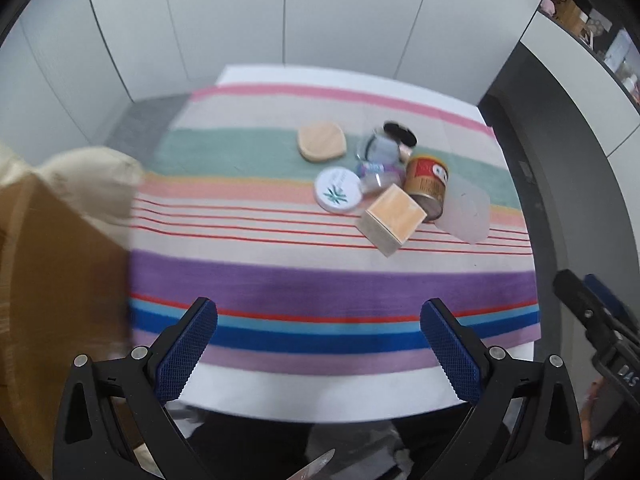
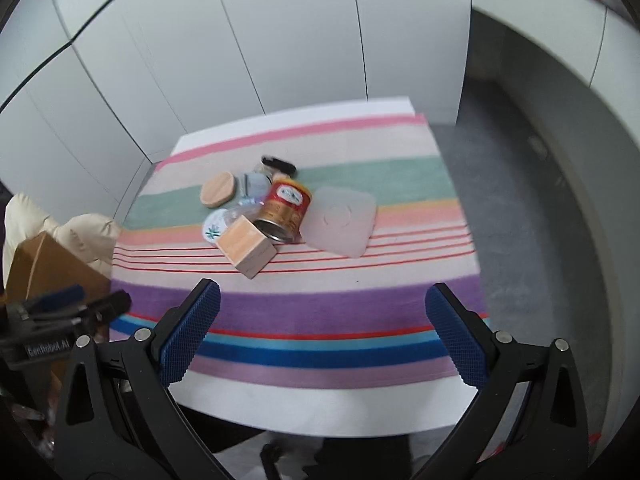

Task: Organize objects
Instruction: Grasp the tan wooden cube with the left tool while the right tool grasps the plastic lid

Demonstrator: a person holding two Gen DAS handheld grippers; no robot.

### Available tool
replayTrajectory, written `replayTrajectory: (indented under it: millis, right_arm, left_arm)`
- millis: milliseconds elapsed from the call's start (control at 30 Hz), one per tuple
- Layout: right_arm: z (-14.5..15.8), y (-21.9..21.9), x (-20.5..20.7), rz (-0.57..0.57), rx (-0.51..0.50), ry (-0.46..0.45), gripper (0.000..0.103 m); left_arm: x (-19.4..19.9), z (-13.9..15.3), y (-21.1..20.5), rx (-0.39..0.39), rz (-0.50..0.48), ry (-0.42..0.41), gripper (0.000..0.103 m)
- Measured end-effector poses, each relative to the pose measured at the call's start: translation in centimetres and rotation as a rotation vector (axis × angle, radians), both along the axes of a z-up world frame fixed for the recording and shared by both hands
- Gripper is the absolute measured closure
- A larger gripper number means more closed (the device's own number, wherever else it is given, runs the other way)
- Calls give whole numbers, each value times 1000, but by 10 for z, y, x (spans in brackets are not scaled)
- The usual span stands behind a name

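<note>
I am holding both the left gripper and right gripper wide open and empty over the table's near edge, judging the wooden block the easiest first pick, square across its flat sides.

"Genrobot.AI" reads on the left gripper; "DAS" on the right gripper

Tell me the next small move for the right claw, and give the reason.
Probably ease the right claw forward toward the wooden cube. Both claws are open and hold nothing, the left claw likewise back at the near edge of the striped cloth. The cube is the nearest item of the cluster, in front of the tipped red can, so its sides look free to grip.
</note>
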State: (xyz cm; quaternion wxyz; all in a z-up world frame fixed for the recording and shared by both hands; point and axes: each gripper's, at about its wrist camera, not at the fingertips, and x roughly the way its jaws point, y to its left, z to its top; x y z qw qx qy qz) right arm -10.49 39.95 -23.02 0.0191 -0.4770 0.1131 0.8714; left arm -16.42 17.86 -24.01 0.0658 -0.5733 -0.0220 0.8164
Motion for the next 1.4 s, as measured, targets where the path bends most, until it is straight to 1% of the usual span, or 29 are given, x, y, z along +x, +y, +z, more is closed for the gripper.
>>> replayTrajectory:
  millis: [67,167,267,400,467,533,667,733,800,833,867,933,1000,1033,1067,1100,1167,1200,1400]
  right_arm:
    - [-21,-2,-12,9,12,-9,0]
    - [-52,-3,-30,10,41,-35,0]
    - [-76,4,-46,-1,20,-41,0]
    - [-103,11,-74,-18,37,-49,0]
    - [-115,13,-86,-31,22,-67,0]
    - [-123,14,-96,-45,10,-76,0]
    - [-142,9,-117,-59,16,-108,0]
    - [-147,2,-123,-54,48,-120,0]
    - [-149,-6,-127,-44,123,-112,6]
    - [-148,-9,-128,-40,153,-107,12]
    - [-148,-10,-127,-34,171,-101,14]
    - [-148,-8,-125,-33,158,-93,15]
    - [-148,-4,-121,-35,166,-92,15]
    - [-148,-2,-120,-37,166,-92,15]
    - [-147,1,-117,-40,164,-94,15]
    - [-147,2,-114,-41,159,-94,15]
    - [-146,7,-109,-40,145,-97,15]
    - [-145,8,-108,-39,143,-99,15]
    - [-138,10,-100,-23,145,-95,15]
  left_arm:
    - [-9,-17,1,18,2,-18,1]
    - [-24,-40,11,37,-28,-14,2]
    - [-34,-54,24,49,-68,-7,4]
    - [-52,-74,43,68,-114,-1,5]
    - [-60,-79,50,66,-127,8,5]
    - [-69,-84,56,57,-135,11,5]
    - [-79,-93,58,51,-135,8,5]
    - [-81,-97,57,80,-129,4,5]
    - [-83,-99,58,84,-131,7,6]
    - [-85,-100,61,82,-143,12,6]
    - [-85,-100,62,83,-150,17,9]
    - [-89,-101,65,80,-155,19,11]
    - [-92,-105,68,92,-160,12,16]
    - [-94,-109,70,96,-165,-1,20]
    - [-95,-112,73,102,-173,-17,37]
    - [-94,-112,76,75,-176,6,47]
    - [-91,-111,81,41,-200,45,48]
    - [-92,-111,83,33,-204,49,48]
    - [-87,-105,78,22,-179,85,49]
